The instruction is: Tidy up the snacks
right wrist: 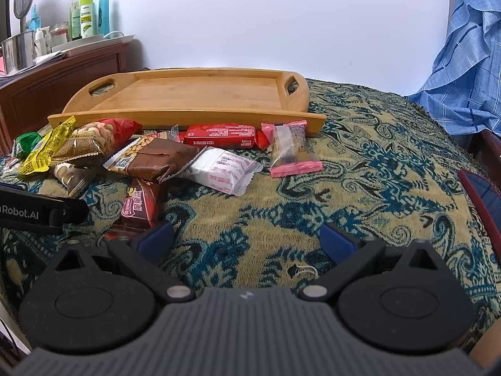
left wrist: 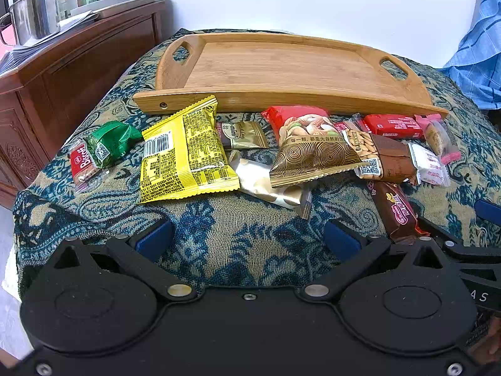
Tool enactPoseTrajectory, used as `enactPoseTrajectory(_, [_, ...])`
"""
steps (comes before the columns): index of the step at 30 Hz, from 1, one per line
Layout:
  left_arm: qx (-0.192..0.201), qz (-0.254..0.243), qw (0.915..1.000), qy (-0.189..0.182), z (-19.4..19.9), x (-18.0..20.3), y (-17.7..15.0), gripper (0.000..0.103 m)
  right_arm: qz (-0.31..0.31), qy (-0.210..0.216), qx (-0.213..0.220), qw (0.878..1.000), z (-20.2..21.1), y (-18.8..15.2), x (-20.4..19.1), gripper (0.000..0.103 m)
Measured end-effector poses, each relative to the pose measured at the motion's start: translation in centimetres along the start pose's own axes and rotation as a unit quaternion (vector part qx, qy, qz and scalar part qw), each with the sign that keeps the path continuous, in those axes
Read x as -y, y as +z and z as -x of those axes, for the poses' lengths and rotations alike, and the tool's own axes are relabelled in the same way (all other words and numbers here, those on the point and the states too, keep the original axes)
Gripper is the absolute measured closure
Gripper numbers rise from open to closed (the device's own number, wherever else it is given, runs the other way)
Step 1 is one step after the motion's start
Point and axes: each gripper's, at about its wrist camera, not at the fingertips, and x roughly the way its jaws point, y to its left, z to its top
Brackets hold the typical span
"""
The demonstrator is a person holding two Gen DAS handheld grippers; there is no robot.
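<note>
Both grippers are spread wide with nothing in them: left gripper and right gripper sit low in frame over the paisley cloth. Snack packets are piled mid-frame, yellow packet on the left, white packet centre. The wooden tray sits behind them, no snacks in it.

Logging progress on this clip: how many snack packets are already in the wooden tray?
0. The wooden tray is bare in both views; every visible packet, such as the yellow packet and pink-edged packet, lies on the patterned cloth before it.
</note>
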Motion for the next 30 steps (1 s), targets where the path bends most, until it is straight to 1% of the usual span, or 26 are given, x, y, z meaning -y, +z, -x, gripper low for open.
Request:
enactPoseTrajectory(13, [-0.002, -0.001, 1.0, 0.001, -0.16, 0.12, -0.03, 0.0, 0.009, 0.007, -0.027, 1.0, -0.32, 0.63, 0.17, 0.0])
enactPoseTrajectory(22, [0.001, -0.003, 1.0, 0.0, -0.27, 0.06, -0.17, 0.0, 0.011, 0.01, -0.027, 1.0, -0.47, 0.63, 0.14, 0.0])
enactPoseTrajectory(30, [0.008, -0.002, 1.0, -0.005, 0.33, -0.22, -0.07, 0.0, 0.012, 0.025, -0.021, 0.999, -0.21, 0.54, 0.55, 0.0])
